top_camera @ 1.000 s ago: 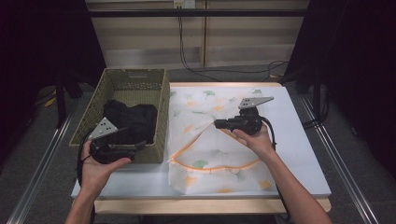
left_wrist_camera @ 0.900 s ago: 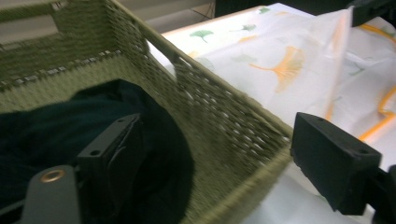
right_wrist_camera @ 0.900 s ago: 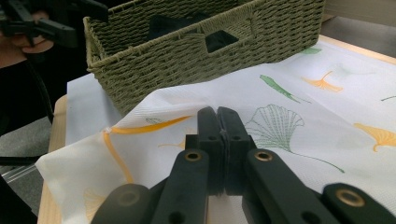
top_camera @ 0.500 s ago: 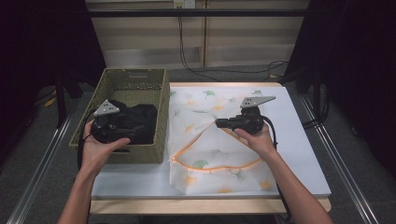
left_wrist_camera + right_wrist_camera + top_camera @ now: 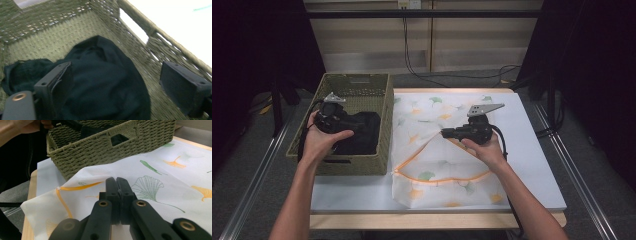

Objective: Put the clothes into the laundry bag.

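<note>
High view: the left gripper [image 5: 333, 120] hangs over the woven green basket [image 5: 377, 85] at the table's left side, above the dark garment [image 5: 362, 135] bunched in the basket's near half. In the left gripper view its jaws stand wide apart, one on either side of that garment [image 5: 105, 85], pressing on nothing.

The right gripper [image 5: 447, 133] sits over the white mesh bag [image 5: 437, 170] printed with green and orange ginkgo leaves, which lies flat on the white table [image 5: 532, 150] just beside the basket. In the right gripper view its jaws are pressed together on a fold of the bag's top layer [image 5: 155, 185], lifting it near the orange-trimmed opening [image 5: 75, 187]. The basket [image 5: 105, 147] stands just beyond the raised edge.
</note>
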Motion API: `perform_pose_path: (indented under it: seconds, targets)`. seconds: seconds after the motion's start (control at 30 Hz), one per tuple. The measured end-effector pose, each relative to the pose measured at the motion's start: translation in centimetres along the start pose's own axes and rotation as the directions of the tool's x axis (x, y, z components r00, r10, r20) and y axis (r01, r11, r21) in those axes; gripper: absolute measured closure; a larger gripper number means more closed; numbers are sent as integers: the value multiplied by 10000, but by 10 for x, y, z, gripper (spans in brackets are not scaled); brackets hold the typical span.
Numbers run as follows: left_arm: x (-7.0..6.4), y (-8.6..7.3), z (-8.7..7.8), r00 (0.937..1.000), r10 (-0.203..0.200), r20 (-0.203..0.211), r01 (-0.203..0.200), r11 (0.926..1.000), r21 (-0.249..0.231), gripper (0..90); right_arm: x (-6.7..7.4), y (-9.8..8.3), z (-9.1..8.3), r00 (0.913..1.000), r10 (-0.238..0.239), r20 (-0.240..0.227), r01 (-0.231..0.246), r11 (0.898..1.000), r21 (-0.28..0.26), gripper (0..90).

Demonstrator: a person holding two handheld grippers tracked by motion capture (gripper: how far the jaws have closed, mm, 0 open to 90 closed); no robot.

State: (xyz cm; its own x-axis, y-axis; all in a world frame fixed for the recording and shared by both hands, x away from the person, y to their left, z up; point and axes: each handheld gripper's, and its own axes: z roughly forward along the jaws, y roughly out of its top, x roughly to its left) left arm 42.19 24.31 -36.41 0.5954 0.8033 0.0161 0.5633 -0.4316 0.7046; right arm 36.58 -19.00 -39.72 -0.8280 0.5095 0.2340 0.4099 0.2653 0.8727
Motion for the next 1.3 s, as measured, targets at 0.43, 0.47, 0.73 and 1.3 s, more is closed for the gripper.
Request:
perform_pose_path:
  seconds: [0.43,0.47,0.73,1.3]
  targets:
    - [4,-2,57,9999,-5,160,-24,9841,1778,53,-3,-2,1,10000,84,2,-84,9999,94,893]
    - [5,-2,59,9996,215,195,-251,9778,2082,45,-3,-2,1,10000,71,35,-71,9999,95,893]
    - [10,-9,80,9990,340,298,-426,9271,3724,41,-4,-3,2,10000,95,22,-96,9999,115,891]
    - [29,-24,99,9989,130,-454,92,8888,4583,0,-4,-6,4,9999,145,74,-147,9996,255,885]
